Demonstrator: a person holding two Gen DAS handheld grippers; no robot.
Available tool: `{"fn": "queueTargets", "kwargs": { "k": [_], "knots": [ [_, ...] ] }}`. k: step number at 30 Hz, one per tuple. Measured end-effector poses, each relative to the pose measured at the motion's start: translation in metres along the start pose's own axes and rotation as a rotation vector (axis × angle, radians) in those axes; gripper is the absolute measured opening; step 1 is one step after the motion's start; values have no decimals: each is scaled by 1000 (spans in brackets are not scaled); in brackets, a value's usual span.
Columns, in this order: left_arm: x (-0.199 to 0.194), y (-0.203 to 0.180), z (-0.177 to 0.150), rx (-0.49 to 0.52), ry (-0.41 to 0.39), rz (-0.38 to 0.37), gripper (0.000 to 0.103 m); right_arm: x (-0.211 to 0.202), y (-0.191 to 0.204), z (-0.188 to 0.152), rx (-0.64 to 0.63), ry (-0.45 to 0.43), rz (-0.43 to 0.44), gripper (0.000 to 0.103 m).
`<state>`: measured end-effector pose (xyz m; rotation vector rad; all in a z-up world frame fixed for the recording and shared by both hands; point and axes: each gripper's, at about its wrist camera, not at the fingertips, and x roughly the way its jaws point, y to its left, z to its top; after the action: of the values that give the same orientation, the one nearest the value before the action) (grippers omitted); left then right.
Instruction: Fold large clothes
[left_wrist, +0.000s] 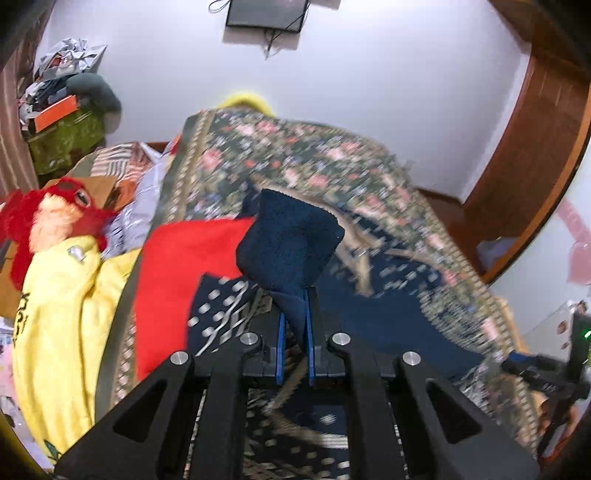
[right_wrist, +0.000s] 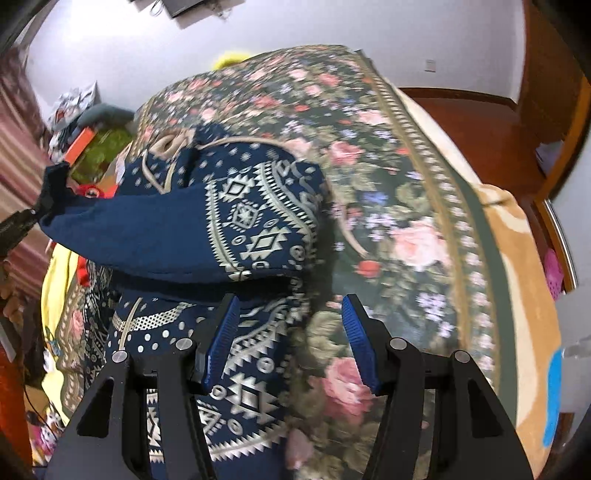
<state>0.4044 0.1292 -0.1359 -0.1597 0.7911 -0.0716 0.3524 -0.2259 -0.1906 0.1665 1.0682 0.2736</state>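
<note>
floral blanket (right_wrist: 388, 192) covers the bed. left gripper (left_wrist: 295, 332) has its jaws closed on a fold of the navy patterned garment (right_wrist: 240, 221), lifted above the blanket. right gripper (right_wrist: 291, 343) hangs open, the garment under its left jaw, not gripped.

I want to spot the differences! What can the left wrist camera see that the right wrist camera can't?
Only the left wrist view shows the red cloth and the left tool pinching navy fabric up close. Only the right wrist view shows the open right tool and the tan blanket edge. Both show the navy patterned garment and floral bedspread.
</note>
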Motion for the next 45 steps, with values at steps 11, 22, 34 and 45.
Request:
{"fn": "queueTargets", "kwargs": {
  "k": [11, 22, 34, 45],
  "knots": [
    [43, 36, -57, -31, 137, 60, 13, 23, 8, 1, -16, 60, -19, 53],
    [54, 67, -104, -26, 244, 215, 42, 26, 6, 1, -22, 73, -34, 53],
    [1, 55, -77, 38, 123, 240, 49, 4, 14, 41, -47, -18, -29, 53],
    [-4, 1, 5, 131, -30, 161, 59, -1, 55, 100, -143, -107, -10, 53]
  ]
}}
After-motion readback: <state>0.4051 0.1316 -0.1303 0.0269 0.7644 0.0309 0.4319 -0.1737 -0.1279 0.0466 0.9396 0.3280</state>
